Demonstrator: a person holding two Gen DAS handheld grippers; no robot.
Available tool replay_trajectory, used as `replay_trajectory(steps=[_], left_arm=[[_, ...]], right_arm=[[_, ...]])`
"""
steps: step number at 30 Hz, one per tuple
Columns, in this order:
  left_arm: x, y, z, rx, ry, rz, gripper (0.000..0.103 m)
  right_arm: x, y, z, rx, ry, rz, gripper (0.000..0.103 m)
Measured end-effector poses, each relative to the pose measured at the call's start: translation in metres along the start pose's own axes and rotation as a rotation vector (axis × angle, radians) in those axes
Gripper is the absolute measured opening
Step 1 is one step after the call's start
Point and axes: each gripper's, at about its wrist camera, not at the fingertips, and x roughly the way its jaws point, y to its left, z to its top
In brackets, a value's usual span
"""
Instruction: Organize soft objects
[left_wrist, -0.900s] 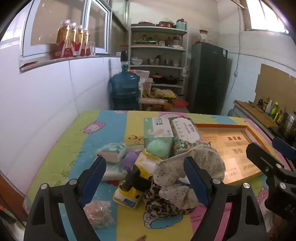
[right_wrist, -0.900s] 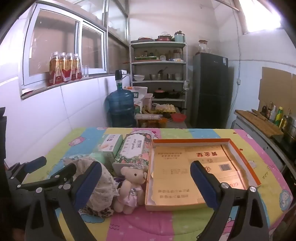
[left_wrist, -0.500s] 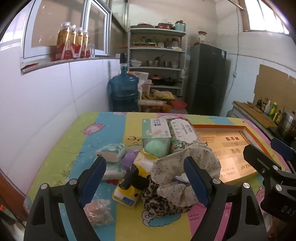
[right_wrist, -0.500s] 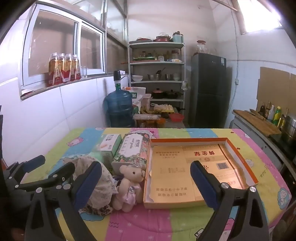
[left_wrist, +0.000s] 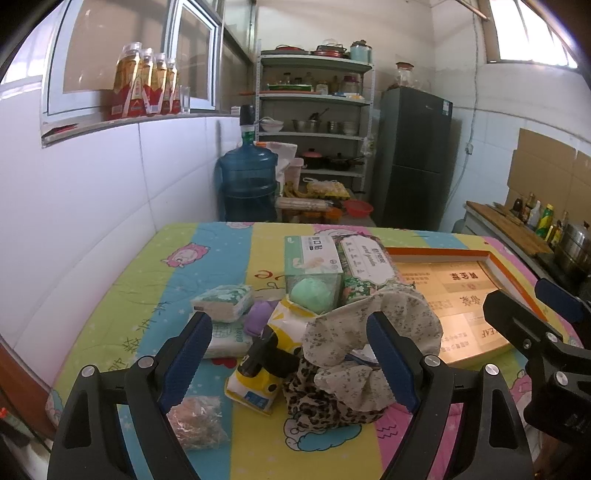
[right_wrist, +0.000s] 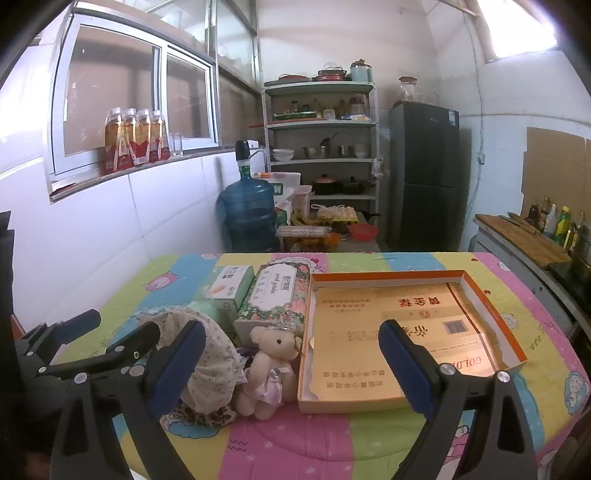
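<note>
We hover both tools, left tool (left_wrist: 288, 354) and right tool (right_wrist: 291, 363), released and empty, facing the soft pile (left_wrist: 369, 332) beside the empty box (right_wrist: 406, 332) meant to receive it.

Behind the bench we see a blue water jug (right_wrist: 248, 218) on the floor beside a metal shelf rack (right_wrist: 320, 122) loaded with pots and bowls. A dark refrigerator (right_wrist: 424, 173) stands just right of the rack. Four bottles with red labels (right_wrist: 135, 138) line the windowsill, and more bottles (right_wrist: 554, 221) crowd a counter at far right.
</note>
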Motion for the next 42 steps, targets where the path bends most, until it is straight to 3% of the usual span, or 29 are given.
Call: replay_trajectory(steps=[42], left_arm=[[0.013,0.009,-0.005,-0.025,0.024,0.015,0.086]], right_arm=[[0.011,0.01,-0.005,-0.025,0.029,0.08,0.095]])
